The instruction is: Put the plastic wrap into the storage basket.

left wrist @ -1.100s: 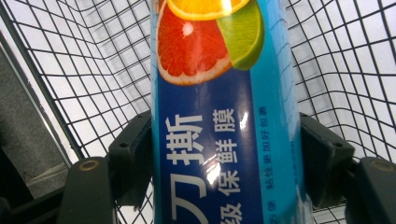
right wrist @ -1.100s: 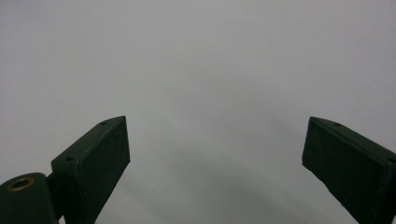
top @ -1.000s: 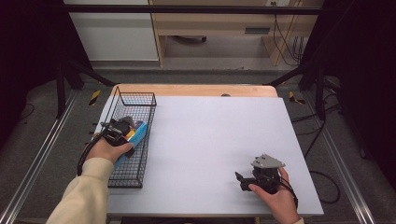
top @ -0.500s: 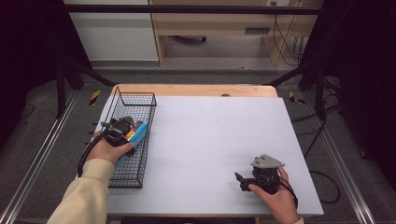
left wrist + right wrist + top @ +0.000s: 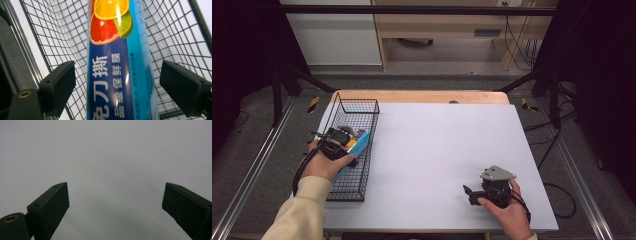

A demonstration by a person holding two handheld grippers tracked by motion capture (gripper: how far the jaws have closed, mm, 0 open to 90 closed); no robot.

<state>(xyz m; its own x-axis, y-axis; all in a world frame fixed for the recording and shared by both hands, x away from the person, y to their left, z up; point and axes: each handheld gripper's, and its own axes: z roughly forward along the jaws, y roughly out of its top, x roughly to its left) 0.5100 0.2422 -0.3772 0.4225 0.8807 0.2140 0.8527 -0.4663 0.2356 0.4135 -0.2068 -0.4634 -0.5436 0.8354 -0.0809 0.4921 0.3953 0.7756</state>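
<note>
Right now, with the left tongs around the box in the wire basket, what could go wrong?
1. The left tongs stand open with gaps beside the blue box; closing off-centre might push it aside.
2. The wire basket walls are close, so a tong could catch the mesh.
3. The glossy box may slip when lifted.

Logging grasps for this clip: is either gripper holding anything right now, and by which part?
Nothing is held. The left gripper straddles the cling film box in the wire basket, jaws open with gaps on both sides. The right gripper is open over the bare table.
</note>
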